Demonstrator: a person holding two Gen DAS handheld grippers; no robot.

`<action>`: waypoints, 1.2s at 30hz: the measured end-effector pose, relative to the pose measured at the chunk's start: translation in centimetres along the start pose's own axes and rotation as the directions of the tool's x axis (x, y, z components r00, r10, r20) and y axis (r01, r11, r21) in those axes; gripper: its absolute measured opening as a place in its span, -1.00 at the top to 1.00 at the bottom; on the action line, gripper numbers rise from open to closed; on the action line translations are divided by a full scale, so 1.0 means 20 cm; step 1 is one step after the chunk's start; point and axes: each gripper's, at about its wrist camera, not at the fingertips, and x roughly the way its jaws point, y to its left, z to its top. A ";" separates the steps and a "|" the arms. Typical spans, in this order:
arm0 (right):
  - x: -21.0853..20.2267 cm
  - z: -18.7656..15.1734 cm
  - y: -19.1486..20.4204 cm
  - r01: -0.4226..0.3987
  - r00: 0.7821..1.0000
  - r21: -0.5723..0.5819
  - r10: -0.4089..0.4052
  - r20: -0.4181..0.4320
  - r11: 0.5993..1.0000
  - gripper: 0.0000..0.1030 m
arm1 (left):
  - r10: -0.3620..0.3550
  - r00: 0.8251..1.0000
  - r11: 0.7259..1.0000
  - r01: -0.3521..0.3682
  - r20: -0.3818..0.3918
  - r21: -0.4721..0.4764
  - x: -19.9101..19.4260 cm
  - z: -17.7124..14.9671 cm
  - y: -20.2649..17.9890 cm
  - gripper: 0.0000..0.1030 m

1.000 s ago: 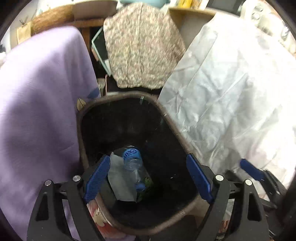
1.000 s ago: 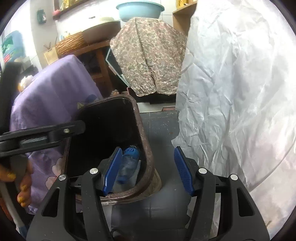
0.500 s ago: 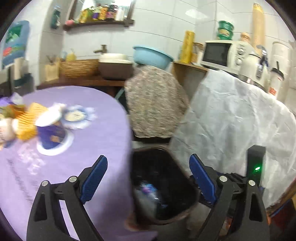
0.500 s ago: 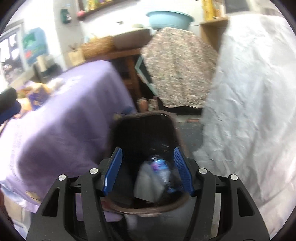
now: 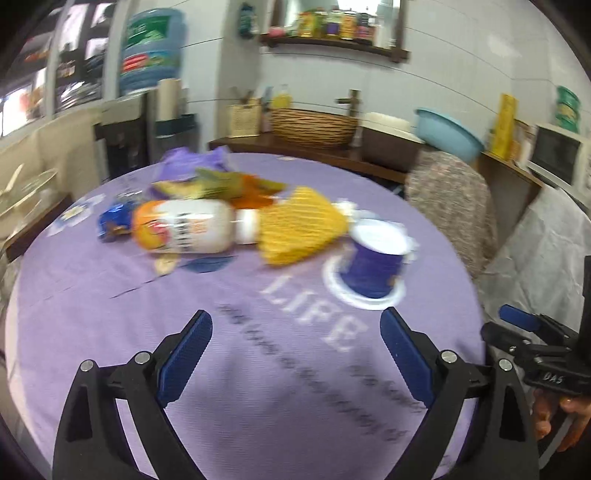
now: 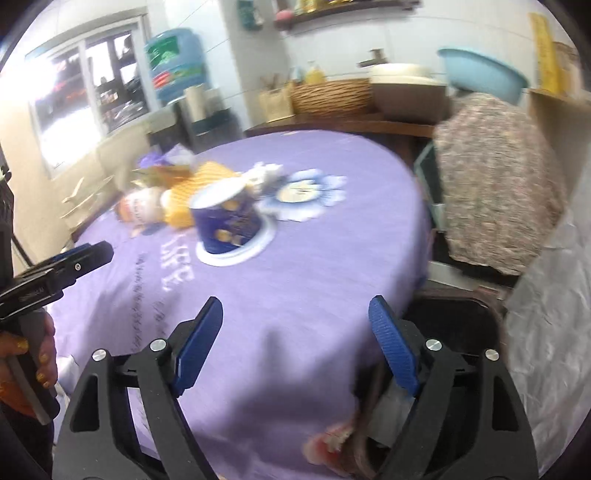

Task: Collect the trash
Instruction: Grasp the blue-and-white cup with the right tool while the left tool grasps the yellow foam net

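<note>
1. Our left gripper (image 5: 295,354) hangs over the purple table (image 5: 110,314), jaws opening, nothing between them.
2. Our right gripper (image 6: 295,343) is likewise opening and empty.
3. Trash sits mid-table: bottle (image 5: 184,230), yellow net (image 5: 303,229), cup (image 5: 375,262).
4. Bin (image 6: 458,325) stands beside the table.

A lived-in home kitchen and dining corner: white tiled walls, a wall shelf of jars (image 5: 334,27), a wooden counter (image 5: 295,147) with a wicker basket (image 5: 314,127) and blue plastic basin (image 5: 448,131), a microwave (image 5: 557,155), a water-cooler bottle (image 5: 151,50) and a round table under a purple cloth (image 5: 258,332)
</note>
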 end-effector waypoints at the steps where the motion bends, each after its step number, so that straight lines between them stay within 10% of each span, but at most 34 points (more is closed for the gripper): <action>1: 0.03 0.02 0.02 -0.007 1.000 -0.012 0.007 -0.013 1.000 -0.58 | 0.023 1.000 0.999 -0.023 -0.004 -0.027 0.00 0.01 0.07 -0.79; 16: 0.54 0.35 0.32 -0.019 0.995 -0.120 0.007 -0.101 0.993 -0.58 | 0.089 0.996 0.996 -0.089 -0.008 0.010 0.13 0.16 0.58 -0.86; 26: 0.57 0.34 0.34 0.010 0.995 -0.153 -0.025 -0.100 0.988 -0.37 | -0.010 1.000 0.906 0.016 -0.016 0.424 0.30 0.35 0.53 -0.88; 36: 0.35 0.30 0.29 -0.001 1.000 -0.109 -0.003 -0.031 0.994 -0.37 | -0.184 0.983 0.860 0.159 0.004 0.485 0.27 0.28 0.20 -0.81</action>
